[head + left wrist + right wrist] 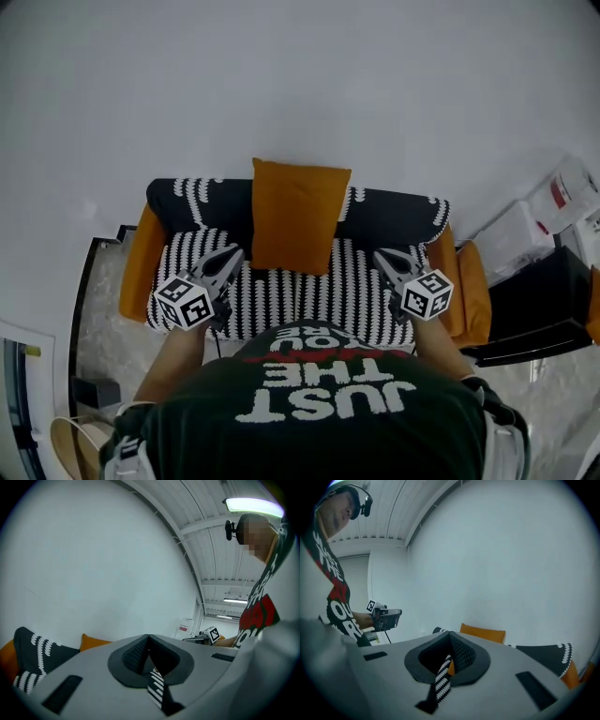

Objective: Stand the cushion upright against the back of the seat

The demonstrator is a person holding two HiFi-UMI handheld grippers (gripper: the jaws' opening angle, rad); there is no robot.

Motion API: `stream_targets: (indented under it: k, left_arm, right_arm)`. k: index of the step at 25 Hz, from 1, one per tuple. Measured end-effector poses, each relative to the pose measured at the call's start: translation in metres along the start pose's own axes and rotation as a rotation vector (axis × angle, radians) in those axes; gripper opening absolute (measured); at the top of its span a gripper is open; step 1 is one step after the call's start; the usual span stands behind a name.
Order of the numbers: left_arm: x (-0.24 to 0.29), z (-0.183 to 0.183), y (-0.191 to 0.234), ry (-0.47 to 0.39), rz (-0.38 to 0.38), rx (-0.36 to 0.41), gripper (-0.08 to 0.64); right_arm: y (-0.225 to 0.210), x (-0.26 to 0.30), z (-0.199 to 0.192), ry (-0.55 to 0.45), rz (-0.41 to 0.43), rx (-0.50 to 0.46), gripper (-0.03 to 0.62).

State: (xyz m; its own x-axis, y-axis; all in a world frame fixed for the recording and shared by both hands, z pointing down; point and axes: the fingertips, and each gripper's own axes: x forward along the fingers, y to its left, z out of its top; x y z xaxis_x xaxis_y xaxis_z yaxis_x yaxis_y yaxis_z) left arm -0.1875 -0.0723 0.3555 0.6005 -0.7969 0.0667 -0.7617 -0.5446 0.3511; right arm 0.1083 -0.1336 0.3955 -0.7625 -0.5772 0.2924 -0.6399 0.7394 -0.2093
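An orange cushion stands upright in the middle of the seat and leans on the black backrest of a small sofa with a black-and-white striped seat. My left gripper hovers over the seat just left of the cushion's lower corner, jaws shut and empty. My right gripper hangs to the cushion's right, also shut with nothing in it. In the left gripper view the closed jaws frame a strip of striped seat, with the cushion's top edge at left. The right gripper view shows the cushion beyond its shut jaws.
Orange armrests flank the seat. A white wall rises behind the sofa. A black side table and white packages stand at the right. A round wooden object lies at the lower left on the marbled floor.
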Motion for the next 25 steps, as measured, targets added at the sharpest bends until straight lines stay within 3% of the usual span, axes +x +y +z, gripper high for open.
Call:
stream_targets:
  k: [19,25]
  left_arm:
    - [0.003,-0.006,-0.01,-0.004,-0.005,0.012,0.012]
    - [0.015,0.001,0.02,0.007,-0.002,-0.011,0.012]
  right_arm:
    - [-0.003,-0.009,-0.007,0.016,-0.012,-0.047,0.025]
    - [-0.012,0.021,0.0,0.043,-0.011,-0.041,0.025]
